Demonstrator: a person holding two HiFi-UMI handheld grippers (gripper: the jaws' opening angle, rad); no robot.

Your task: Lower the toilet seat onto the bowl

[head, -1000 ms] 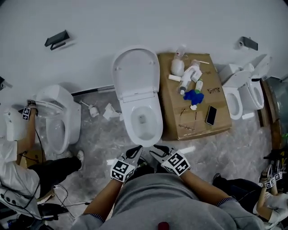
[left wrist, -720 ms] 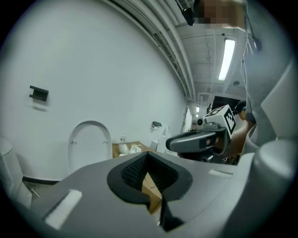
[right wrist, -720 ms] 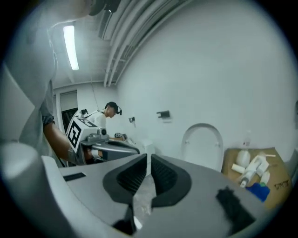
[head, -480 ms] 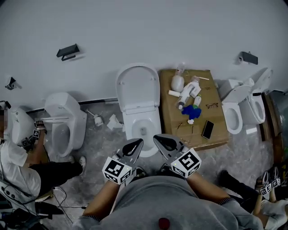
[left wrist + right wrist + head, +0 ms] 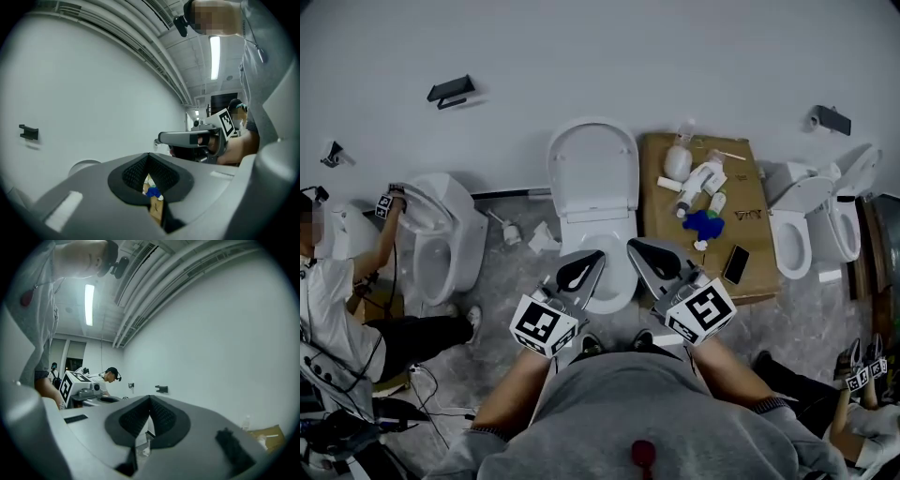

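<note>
Toilet seat [image 5: 592, 169]: smooth white oval, upright

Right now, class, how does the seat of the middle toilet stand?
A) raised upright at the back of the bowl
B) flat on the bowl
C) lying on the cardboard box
A: the toilet seat stands upright behind the uncovered bowl.

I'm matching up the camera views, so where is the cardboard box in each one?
Head view: cardboard box right of centre, beside the toilet.
Left gripper view: box, a brown sliver at bottom centre.
Right gripper view: box at the lower right edge.
Shared landmark: the white wall behind, in all three.
</note>
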